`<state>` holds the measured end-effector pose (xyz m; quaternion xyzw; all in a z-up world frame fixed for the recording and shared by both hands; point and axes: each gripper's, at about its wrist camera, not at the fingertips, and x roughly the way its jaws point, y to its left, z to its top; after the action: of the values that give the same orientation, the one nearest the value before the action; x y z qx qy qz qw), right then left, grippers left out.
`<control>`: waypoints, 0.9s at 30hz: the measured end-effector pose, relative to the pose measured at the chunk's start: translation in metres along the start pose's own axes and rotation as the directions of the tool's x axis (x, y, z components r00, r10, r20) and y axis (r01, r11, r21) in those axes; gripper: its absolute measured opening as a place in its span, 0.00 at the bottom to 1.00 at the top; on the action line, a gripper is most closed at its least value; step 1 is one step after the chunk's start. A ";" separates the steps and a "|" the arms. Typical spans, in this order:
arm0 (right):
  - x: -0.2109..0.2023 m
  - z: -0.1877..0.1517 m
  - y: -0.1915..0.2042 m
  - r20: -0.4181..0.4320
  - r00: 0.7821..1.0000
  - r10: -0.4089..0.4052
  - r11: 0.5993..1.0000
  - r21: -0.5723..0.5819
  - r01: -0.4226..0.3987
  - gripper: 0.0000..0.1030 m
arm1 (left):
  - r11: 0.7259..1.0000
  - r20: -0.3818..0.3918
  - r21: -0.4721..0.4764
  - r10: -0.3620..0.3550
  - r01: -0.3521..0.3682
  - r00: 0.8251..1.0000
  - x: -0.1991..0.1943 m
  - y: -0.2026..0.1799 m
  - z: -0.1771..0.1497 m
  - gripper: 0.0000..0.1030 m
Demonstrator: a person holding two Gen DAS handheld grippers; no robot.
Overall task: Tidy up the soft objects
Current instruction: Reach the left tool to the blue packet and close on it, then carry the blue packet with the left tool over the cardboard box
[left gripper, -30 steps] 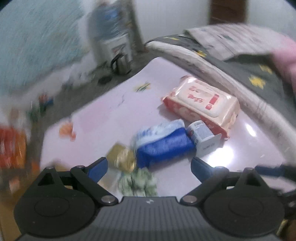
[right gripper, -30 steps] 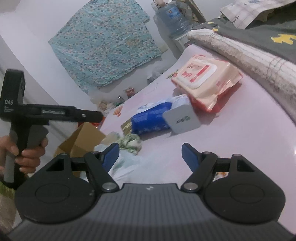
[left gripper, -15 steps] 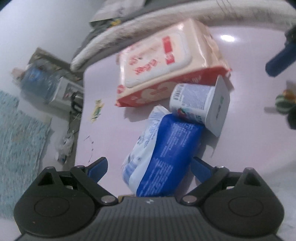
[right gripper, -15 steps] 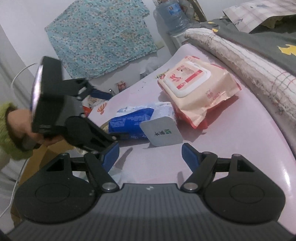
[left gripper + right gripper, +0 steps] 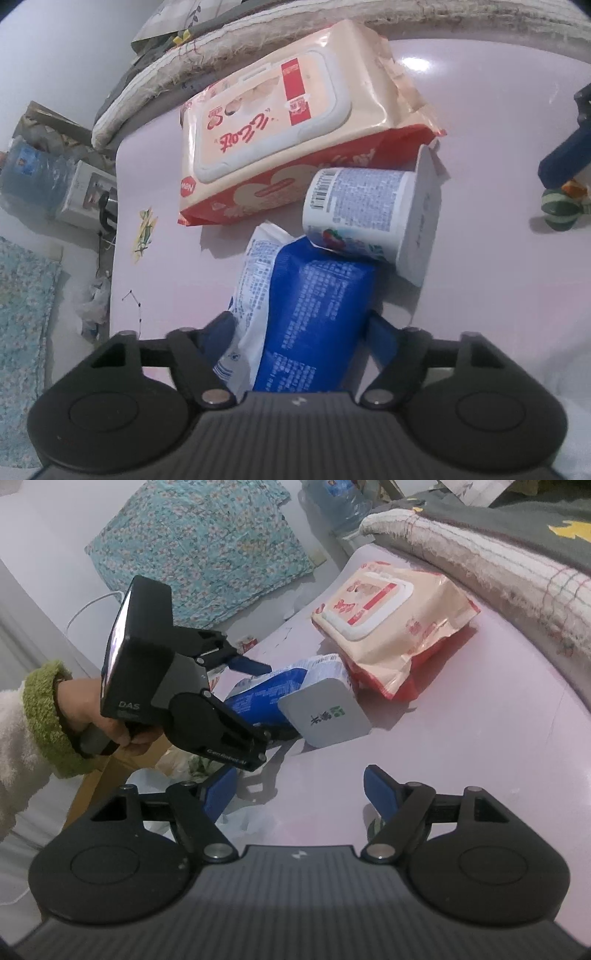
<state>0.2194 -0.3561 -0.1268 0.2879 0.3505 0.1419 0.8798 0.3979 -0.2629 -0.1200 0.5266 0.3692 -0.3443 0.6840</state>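
While my left gripper [image 5: 297,325] has just been closing around the blue tissue pack [image 5: 314,317], which lies low in the frame's centre on the pink table [image 5: 498,258], its pads seem to press both flanks. Its long axis runs straight away from the claw, toward the white cup [image 5: 373,214]. My right gripper [image 5: 301,788] hangs released, farther off.

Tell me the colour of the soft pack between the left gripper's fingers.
The soft pack is deep blue with a white printed end, clearest in the left wrist view.
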 end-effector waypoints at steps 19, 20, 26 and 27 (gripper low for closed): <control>-0.042 0.010 0.047 0.131 0.982 0.138 0.990 0.001 -0.139 0.74 | 0.911 0.127 -0.410 0.003 0.049 0.992 -0.145 0.042 -0.010 0.54; -0.047 0.012 0.055 0.147 0.976 0.160 0.987 -0.016 -0.159 0.74 | 0.892 0.139 -0.447 -0.010 0.071 0.990 -0.159 0.043 -0.015 0.54; -0.073 0.012 0.110 0.170 0.935 0.313 0.949 -0.100 -0.299 0.62 | 0.802 0.198 -0.591 0.038 0.088 0.980 -0.247 0.033 -0.061 0.54; -0.075 0.010 0.120 0.160 0.927 0.339 0.939 -0.116 -0.324 0.59 | 0.783 0.199 -0.616 0.051 0.085 0.979 -0.260 0.030 -0.072 0.54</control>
<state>0.1665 -0.2985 -0.0079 0.3158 0.2104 0.2776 0.8826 0.2864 -0.1649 0.1068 0.2302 0.3943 -0.2618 0.8503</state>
